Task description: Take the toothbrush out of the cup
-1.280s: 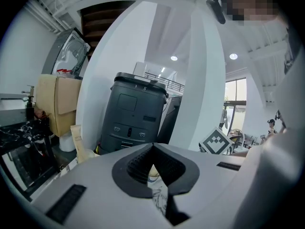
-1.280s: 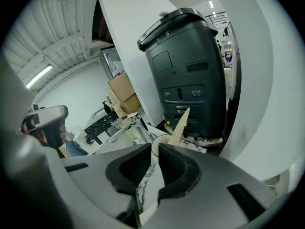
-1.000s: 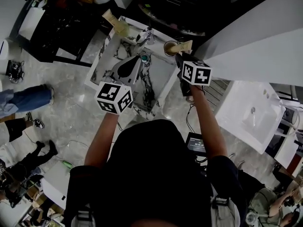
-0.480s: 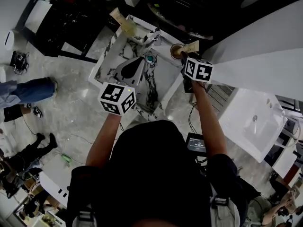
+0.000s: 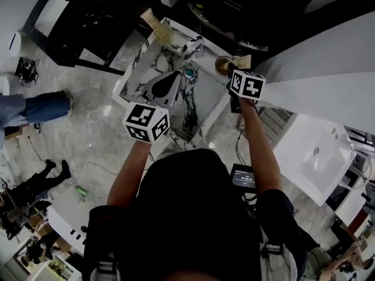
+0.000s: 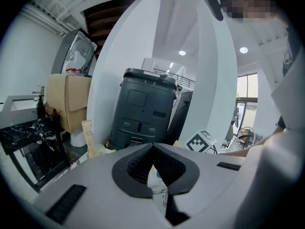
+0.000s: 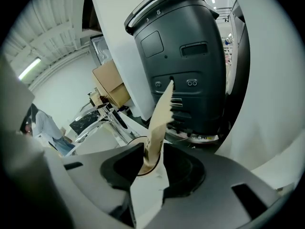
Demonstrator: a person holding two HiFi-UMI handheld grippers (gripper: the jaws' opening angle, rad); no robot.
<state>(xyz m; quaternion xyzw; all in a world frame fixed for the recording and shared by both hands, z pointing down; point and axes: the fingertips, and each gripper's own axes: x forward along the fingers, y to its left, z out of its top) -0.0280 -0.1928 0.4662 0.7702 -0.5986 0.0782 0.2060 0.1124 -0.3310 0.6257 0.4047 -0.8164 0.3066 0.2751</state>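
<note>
Right gripper [image 7: 151,166]: jaws wide; wrapped toothbrush [image 7: 159,118] between them, apparently ungripped, standing in cup [image 5: 218,69]. Left gripper [image 6: 153,156]: jaws together, empty. Outstanding: grasp, lift-out.

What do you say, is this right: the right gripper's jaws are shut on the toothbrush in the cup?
Not quite: the right gripper has its jaws open, not shut. The toothbrush in the cup stands between them, as the right gripper view shows.
</note>
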